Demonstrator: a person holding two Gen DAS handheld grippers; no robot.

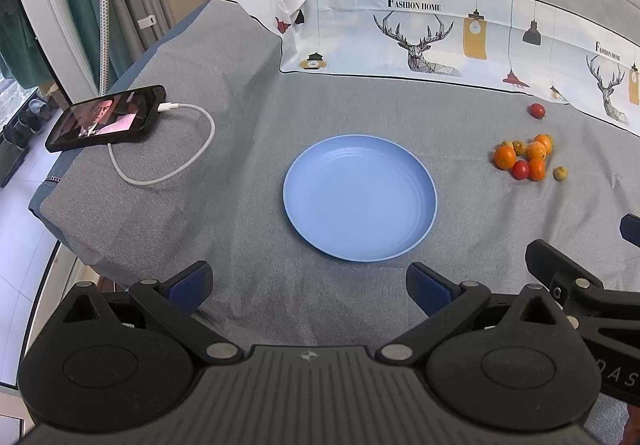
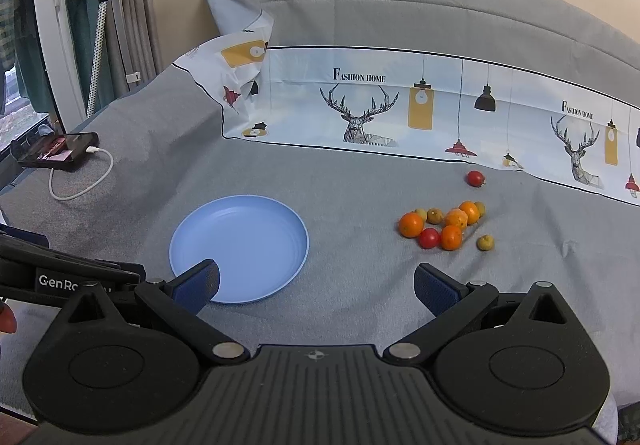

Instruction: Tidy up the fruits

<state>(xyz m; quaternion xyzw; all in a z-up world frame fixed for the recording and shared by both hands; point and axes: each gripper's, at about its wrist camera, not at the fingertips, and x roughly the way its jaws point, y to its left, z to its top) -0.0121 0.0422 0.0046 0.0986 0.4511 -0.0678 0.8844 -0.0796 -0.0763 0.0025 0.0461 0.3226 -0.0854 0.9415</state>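
Both grippers are spread wide with nothing between the pads: the left gripper (image 1: 310, 287) hangs over the grey cloth just short of the blue plate (image 1: 360, 201), and the right gripper (image 2: 316, 291) sits beside it, aimed more toward the fruit.

So the fruit pile (image 2: 446, 225) is a tight little cluster of oranges, one red tomato-looking thing and some small yellowish fruits, all on the grey bedspread (image 2: 360, 185) to the right of the plate and well apart from it. One yellowish one (image 2: 485, 242) sits just off the pile, and a lone red fruit (image 2: 475, 178) is further back near the printed deer cloth (image 2: 360, 105). Plate's empty, so I'd say nothing is sorted yet.

Worry from here: everything's round, touching, and on soft fabric. Nudge one while closing on its neighbour and the bunch could roll. A phone (image 1: 106, 117) with its white cable (image 1: 168, 149) sits far left, out of the way.
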